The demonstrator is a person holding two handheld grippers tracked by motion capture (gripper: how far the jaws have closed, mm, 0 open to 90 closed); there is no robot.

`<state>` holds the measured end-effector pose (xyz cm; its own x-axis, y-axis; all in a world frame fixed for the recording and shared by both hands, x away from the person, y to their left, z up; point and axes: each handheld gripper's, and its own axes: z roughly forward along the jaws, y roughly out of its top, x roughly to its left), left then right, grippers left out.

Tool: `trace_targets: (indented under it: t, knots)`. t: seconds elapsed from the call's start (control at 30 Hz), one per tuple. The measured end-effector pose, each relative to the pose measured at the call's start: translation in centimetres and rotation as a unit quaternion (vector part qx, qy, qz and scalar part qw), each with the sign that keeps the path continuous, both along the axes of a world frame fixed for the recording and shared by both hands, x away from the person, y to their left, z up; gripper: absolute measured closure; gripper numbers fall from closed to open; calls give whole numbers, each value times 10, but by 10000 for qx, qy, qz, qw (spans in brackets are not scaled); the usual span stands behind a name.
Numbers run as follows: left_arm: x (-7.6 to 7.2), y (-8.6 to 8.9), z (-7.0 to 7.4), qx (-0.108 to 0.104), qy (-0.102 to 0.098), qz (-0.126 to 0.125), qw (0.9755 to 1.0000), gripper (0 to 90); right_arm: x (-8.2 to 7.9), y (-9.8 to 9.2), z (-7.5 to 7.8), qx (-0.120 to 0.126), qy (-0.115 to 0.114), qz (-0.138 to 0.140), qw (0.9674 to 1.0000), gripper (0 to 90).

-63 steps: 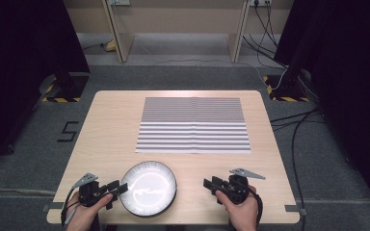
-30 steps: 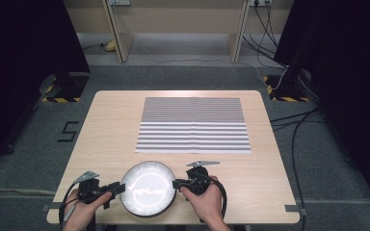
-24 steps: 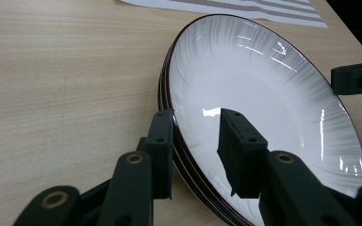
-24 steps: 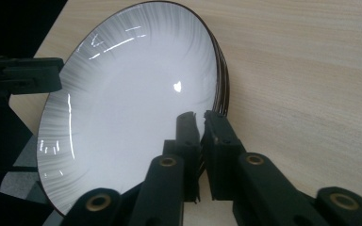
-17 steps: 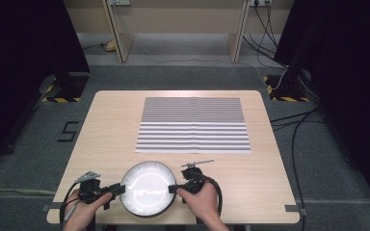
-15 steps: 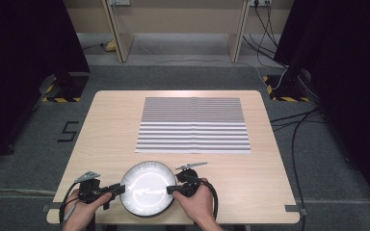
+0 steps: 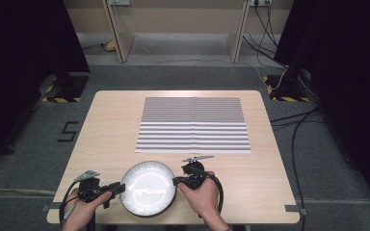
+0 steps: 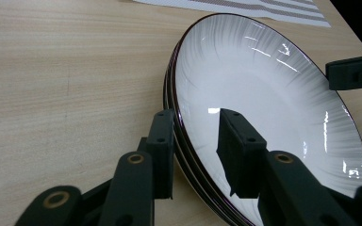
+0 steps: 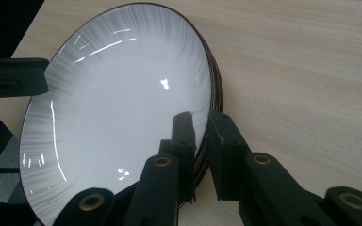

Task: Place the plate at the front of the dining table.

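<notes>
Two grippers are on the plate [image 7: 148,187], which sits at the table's [image 7: 101,125] near edge, just this side of the striped mat [image 7: 192,124]. The right gripper [image 9: 200,129] is pinched tight on the rim, while the left gripper [image 8: 195,134] straddles the opposite rim with its jaws parted, not yet biting. Lift now and that glossy rim could slip on the left, tipping the plate, I reckon.

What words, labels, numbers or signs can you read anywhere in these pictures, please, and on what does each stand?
"5" or "S": one dark mark on the grey floor left of the table; which it is, I cannot tell.
Plate and striped mat: no text visible.
</notes>
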<state>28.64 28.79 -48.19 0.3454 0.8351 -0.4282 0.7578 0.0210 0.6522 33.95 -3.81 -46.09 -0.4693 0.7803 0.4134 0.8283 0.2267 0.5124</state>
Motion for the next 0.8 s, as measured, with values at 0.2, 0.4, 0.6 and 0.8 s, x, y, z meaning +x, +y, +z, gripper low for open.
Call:
trace_targets:
  t: [0.2, 0.4, 0.6, 0.8]
  knots:
    - [0, 0, 0, -2, -6, -21, 10000, 661, 2, -1, -1, 7, 39, -19, 10000, 845]
    - [1, 0, -1, -53, 59, -37, 10000, 663, 5, 3, 0, -109, 78, -49, 9999, 853]
    - [1, 3, 1, 100, 53, -12, 9999, 674, 6, 11, -2, -28, 175, 17, 9998, 856]
    - [-3, 9, 4, 32, 41, -28, 10000, 695, 5, 17, -11, 116, 355, 61, 9993, 796]
